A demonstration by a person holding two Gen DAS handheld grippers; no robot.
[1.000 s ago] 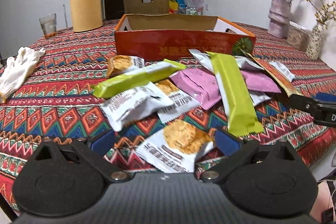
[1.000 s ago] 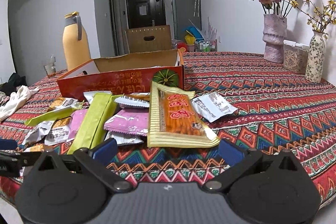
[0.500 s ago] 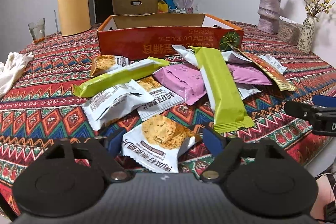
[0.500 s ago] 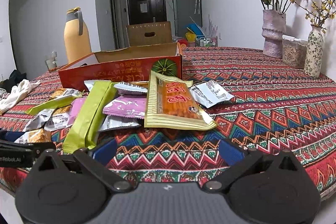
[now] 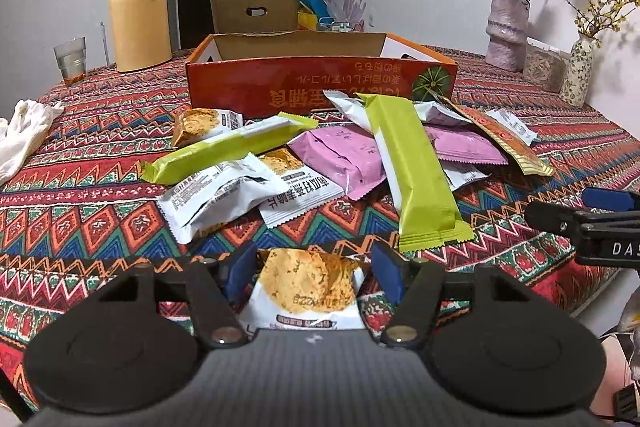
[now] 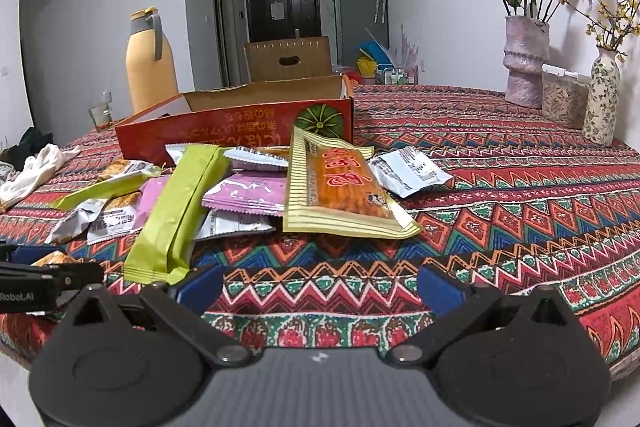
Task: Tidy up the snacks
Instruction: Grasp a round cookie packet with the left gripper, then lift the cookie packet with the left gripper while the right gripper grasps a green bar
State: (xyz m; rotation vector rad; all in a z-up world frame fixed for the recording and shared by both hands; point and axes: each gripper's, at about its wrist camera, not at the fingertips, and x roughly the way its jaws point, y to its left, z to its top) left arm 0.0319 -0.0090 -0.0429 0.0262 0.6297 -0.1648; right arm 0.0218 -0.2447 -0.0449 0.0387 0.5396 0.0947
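Left gripper (image 5: 313, 271) pinches the cookie packet (image 5: 310, 291) between its fingers. Right gripper (image 6: 319, 289) gapes wide, empty; green bar (image 6: 176, 211) ahead-left.

Bare tablecloth (image 6: 500, 227) to right of snack pile (image 6: 240, 187): open passage for right gripper (image 6: 320, 287). Ahead, pile lies against orange box (image 5: 320, 87). Cracker packet (image 5: 308, 287) fills gap inside left gripper (image 5: 312, 267). Vases (image 6: 600, 99) well apart, far right.
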